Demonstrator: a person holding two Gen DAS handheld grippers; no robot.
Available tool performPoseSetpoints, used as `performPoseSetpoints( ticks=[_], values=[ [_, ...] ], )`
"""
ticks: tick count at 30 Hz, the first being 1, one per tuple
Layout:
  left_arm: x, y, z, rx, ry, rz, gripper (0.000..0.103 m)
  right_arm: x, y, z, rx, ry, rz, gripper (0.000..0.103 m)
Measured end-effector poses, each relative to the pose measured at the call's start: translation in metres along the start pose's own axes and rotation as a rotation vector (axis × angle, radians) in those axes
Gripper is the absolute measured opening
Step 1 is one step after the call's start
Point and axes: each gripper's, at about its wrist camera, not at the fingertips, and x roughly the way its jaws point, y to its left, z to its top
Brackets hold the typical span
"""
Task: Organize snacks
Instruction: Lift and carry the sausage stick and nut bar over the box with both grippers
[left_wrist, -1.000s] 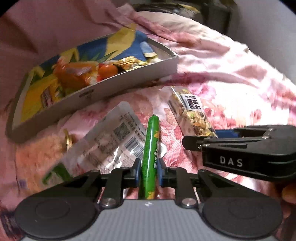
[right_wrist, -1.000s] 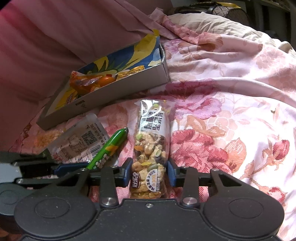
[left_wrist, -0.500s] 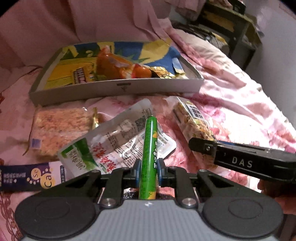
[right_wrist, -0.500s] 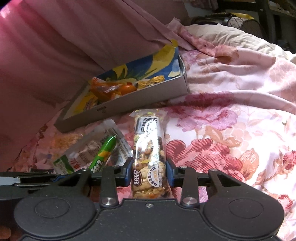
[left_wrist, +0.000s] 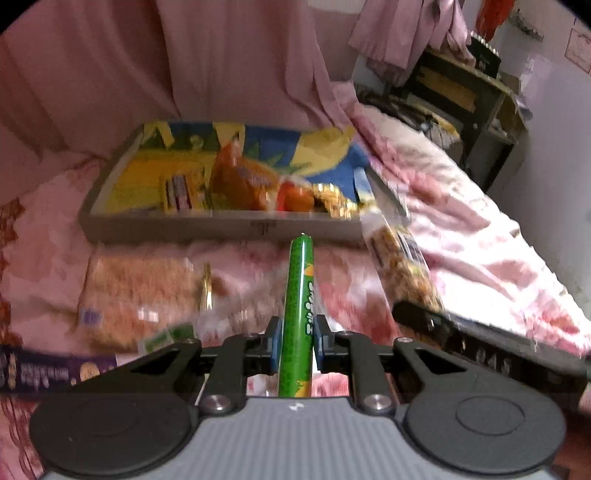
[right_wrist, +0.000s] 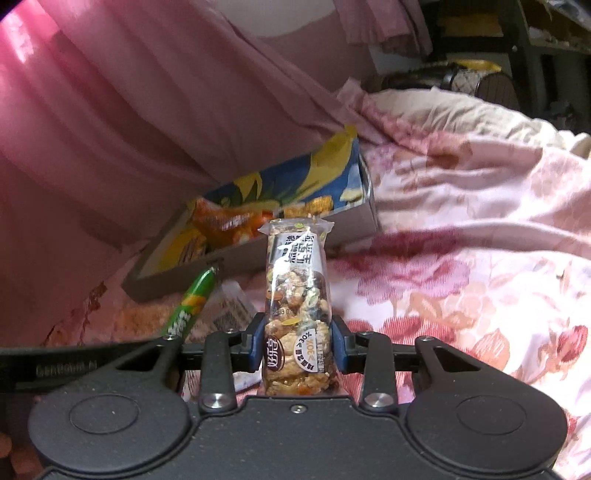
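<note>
While clamped: green stick (left_wrist: 297, 314), nut pack (right_wrist: 297, 325).

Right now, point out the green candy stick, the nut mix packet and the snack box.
green candy stick (left_wrist: 297, 295), left wrist view, mid-wrapper
nut mix packet (right_wrist: 297, 291), right wrist view, clear middle
snack box (left_wrist: 221, 229), left wrist view, front wall

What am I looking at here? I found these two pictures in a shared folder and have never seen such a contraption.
No robot: a person holds hand-held tongs in each hand, each with a camera looking along its fingers. One picture is from the left tongs, gripping a green candy stick. The other is from the right tongs, gripping a clear nut-mix packet. Ahead, on a floral bedspread, sits a shallow box already holding snacks. More packets lie loose in front of it.
</note>
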Motion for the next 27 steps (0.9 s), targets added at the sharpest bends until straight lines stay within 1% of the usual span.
performPoseSetpoints(
  ticks=[3, 7, 10, 15, 17, 21, 27],
  values=[
    [0.000, 0.000, 0.019, -0.030, -0.054, 0.002, 0.019, -0.002, 0.002, 0.005, -0.006, -0.052, 0.007, 0.038],
    [0.005, -0.001, 0.042, -0.045, -0.120, 0.027, 0.019, 0.001, 0.008, 0.011, -0.048, -0.128, 0.003, 0.038],
    [0.020, -0.001, 0.063, -0.079, -0.133, 0.053, 0.019, 0.008, 0.010, 0.018, -0.077, -0.179, -0.004, 0.038],
    [0.045, -0.002, 0.097, -0.134, -0.175, 0.080, 0.019, 0.022, 0.004, 0.034, -0.078, -0.282, -0.009, 0.038],
    [0.055, -0.002, 0.106, -0.146, -0.182, 0.089, 0.019, 0.028, 0.000, 0.042, -0.075, -0.311, -0.015, 0.038],
    [0.076, -0.002, 0.115, -0.122, -0.172, 0.105, 0.019, 0.046, -0.006, 0.060, -0.077, -0.363, -0.037, 0.038],
    [0.103, 0.002, 0.116, -0.091, -0.142, 0.112, 0.019, 0.076, -0.013, 0.081, -0.098, -0.374, -0.055, 0.038]
  ],
)
